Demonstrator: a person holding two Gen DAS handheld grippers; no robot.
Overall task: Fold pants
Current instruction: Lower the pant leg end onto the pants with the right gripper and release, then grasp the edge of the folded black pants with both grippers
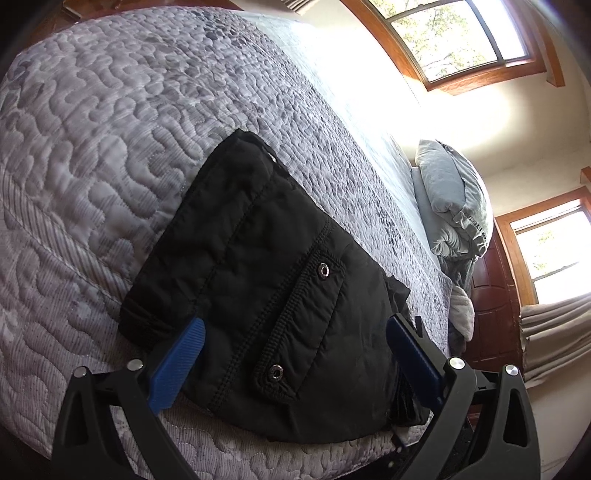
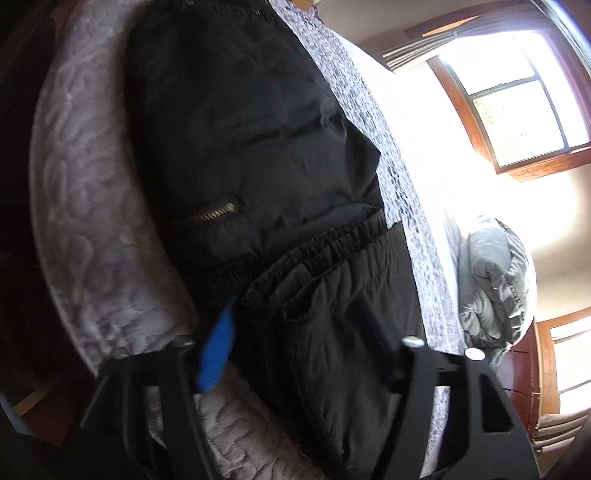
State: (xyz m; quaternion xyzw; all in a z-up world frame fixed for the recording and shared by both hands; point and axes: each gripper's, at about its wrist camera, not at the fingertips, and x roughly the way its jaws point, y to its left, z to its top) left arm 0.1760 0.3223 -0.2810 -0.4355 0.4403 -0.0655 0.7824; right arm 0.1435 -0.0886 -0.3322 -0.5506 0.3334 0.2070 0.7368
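Note:
Black quilted pants (image 1: pixel 258 266) lie folded on a grey quilted bed (image 1: pixel 92 122). In the left wrist view my left gripper (image 1: pixel 295 332) is open, its blue fingers (image 1: pixel 177 365) spread on either side of the pants' near edge, where a snap-button pocket flap (image 1: pixel 310 321) shows. In the right wrist view the pants (image 2: pixel 240 129) fill the middle, with a brass zipper (image 2: pixel 210 214) and the waistband. My right gripper (image 2: pixel 295 332) is open around the waistband edge; one blue finger (image 2: pixel 218 350) shows, the other is hidden against the black cloth.
A grey pillow (image 1: pixel 450 206) lies at the head of the bed, also seen in the right wrist view (image 2: pixel 495 284). Wood-framed windows (image 1: pixel 461 33) let in strong light. A dark wooden headboard (image 1: pixel 495 295) and curtains (image 1: pixel 554 332) stand beyond the bed.

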